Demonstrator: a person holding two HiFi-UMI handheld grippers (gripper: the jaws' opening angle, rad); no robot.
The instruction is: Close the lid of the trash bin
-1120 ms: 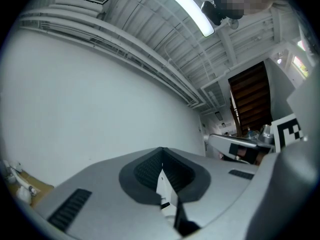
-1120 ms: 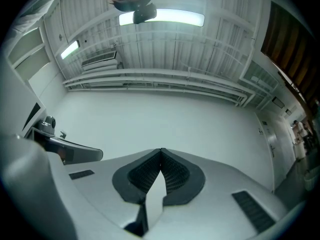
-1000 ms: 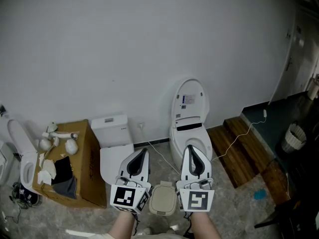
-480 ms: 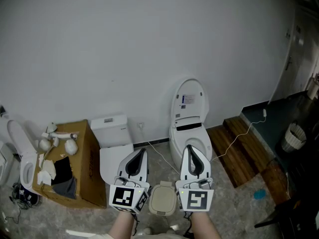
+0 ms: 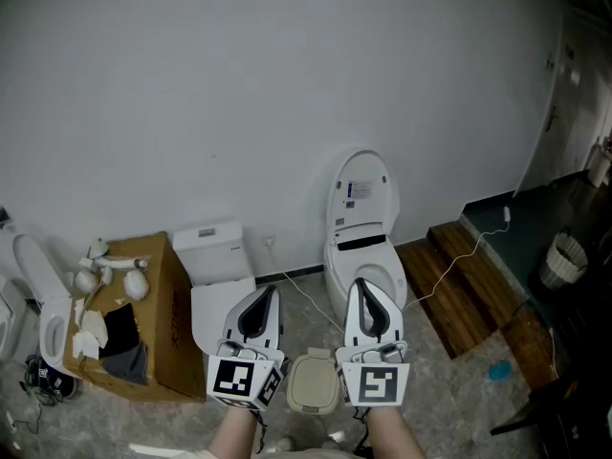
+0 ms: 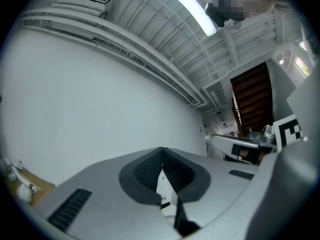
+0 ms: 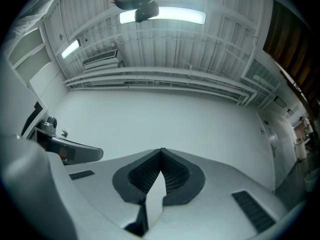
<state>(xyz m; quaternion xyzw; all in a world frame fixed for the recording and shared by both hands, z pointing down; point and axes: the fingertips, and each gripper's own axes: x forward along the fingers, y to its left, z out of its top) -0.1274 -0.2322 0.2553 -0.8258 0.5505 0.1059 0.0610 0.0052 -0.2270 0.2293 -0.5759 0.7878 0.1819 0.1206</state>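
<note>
The trash bin [image 5: 313, 385] sits at the bottom centre of the head view, on the floor [image 5: 449, 390] between my two claws. From above, its beige lid [image 5: 312, 379] shows as one flat, rounded panel, which I read as lying down over the bin. I can't see from this angle whether it is seated all the way round.

My left gripper [image 5: 271, 293] is just left of the bin and my right gripper [image 5: 361, 285] just right of it. Both are pressed together on nothing, and both point up past the bin towards the wall, so neither touches the lid.

If an edge proves to be raised, I judge a gentle push straight down on the lid's middle with shut tips would do best. That keeps the light bin from tipping towards the toilet [image 5: 363, 247] in the centre of the frame.
</note>
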